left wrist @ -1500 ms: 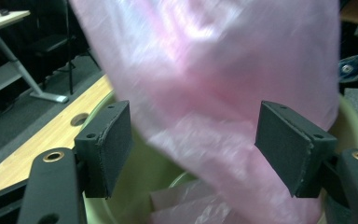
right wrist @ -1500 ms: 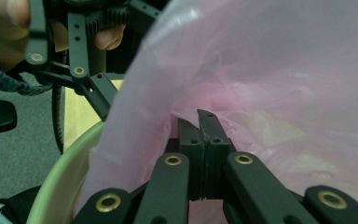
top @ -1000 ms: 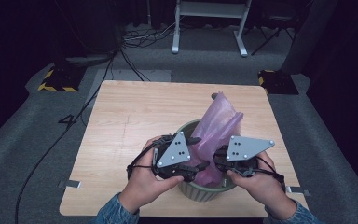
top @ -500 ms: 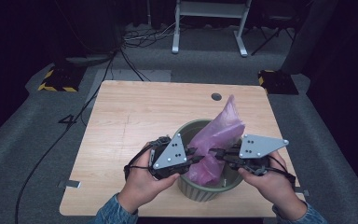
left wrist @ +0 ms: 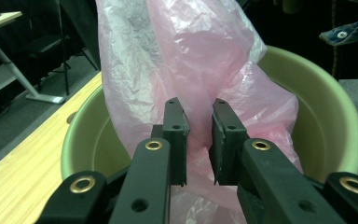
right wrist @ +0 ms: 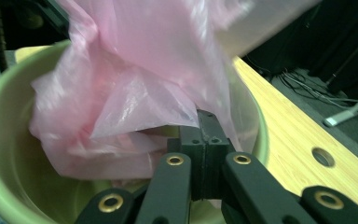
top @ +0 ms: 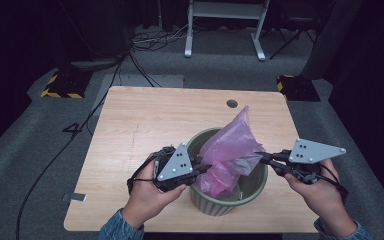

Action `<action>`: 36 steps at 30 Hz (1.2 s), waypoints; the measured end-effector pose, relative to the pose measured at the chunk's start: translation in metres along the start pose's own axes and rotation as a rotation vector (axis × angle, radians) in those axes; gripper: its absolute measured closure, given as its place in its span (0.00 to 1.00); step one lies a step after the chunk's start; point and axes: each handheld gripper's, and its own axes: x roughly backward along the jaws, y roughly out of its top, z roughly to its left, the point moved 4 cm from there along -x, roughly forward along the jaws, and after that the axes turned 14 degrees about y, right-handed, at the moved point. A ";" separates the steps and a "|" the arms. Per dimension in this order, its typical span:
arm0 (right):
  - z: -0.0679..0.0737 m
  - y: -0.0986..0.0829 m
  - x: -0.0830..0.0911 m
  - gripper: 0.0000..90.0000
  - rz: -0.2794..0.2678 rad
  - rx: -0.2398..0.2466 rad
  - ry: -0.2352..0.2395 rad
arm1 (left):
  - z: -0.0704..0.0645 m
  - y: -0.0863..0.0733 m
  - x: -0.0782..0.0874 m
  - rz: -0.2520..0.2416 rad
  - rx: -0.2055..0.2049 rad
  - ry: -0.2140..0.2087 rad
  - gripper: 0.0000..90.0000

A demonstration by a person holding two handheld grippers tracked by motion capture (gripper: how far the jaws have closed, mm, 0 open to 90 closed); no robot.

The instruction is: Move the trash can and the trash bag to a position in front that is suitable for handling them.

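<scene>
A pale green round bin stands on the wooden table near its front edge. A crumpled pink plastic bag sits in it and sticks up above the rim. My left gripper is at the bin's left rim. In the left gripper view its jaws stand a narrow gap apart, right in front of the bag and inside the bin. My right gripper is at the right rim. In the right gripper view it is shut on a fold of the bag over the bin.
A small round hole is in the table's far side, beyond the bin. Bare wood lies to the left and behind the bin. Off the table are a white stand, floor cables and yellow-black striped blocks.
The two grippers were close together over the bin. The right one has moved out to the right rim with the bag's edge in it, and the left has drawn back to the left rim.
</scene>
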 end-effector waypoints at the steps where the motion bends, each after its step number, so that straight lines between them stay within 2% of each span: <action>1: 0.000 0.000 0.000 1.00 0.000 0.000 0.000 | 0.001 -0.001 0.001 0.005 0.000 0.004 0.88; 5: -0.007 -0.007 0.011 1.00 -0.003 -0.019 -0.034 | 0.004 -0.006 0.004 0.010 0.009 0.019 0.90; 6: -0.010 -0.010 0.018 1.00 -0.008 -0.024 -0.060 | 0.006 -0.009 0.006 0.014 0.013 0.023 0.91; 7: -0.010 -0.010 0.018 1.00 -0.008 -0.024 -0.060 | 0.006 -0.009 0.006 0.014 0.013 0.023 0.91; 12: -0.017 -0.017 0.041 1.00 -0.022 -0.044 -0.130 | 0.007 -0.016 0.011 0.022 0.018 0.037 0.93; 17: -0.019 -0.027 0.047 1.00 -0.011 -0.069 -0.138 | 0.010 -0.020 0.013 0.015 0.028 0.056 0.93; 21: -0.016 -0.034 0.052 1.00 -0.017 -0.087 -0.127 | 0.011 -0.021 0.012 0.015 0.025 0.070 0.93; 22: -0.015 -0.034 0.053 0.93 -0.021 -0.092 -0.113 | 0.012 -0.021 0.012 0.016 0.023 0.074 0.93; 23: -0.013 -0.035 0.055 0.74 -0.026 -0.113 -0.082 | 0.012 -0.021 0.010 0.019 0.019 0.078 0.92; 25: -0.010 -0.033 0.057 0.60 -0.048 -0.105 -0.082 | 0.012 -0.022 0.008 0.021 0.017 0.080 0.92; 30: 0.000 -0.021 0.061 0.50 -0.086 -0.066 -0.045 | 0.011 -0.023 0.004 0.028 0.020 0.082 0.92; 33: 0.003 -0.006 0.058 0.46 -0.097 -0.036 -0.055 | 0.011 -0.024 0.003 0.028 0.017 0.074 0.92; 36: 0.000 0.000 0.053 0.44 -0.099 -0.037 -0.068 | 0.008 -0.024 0.002 0.022 0.010 0.064 0.92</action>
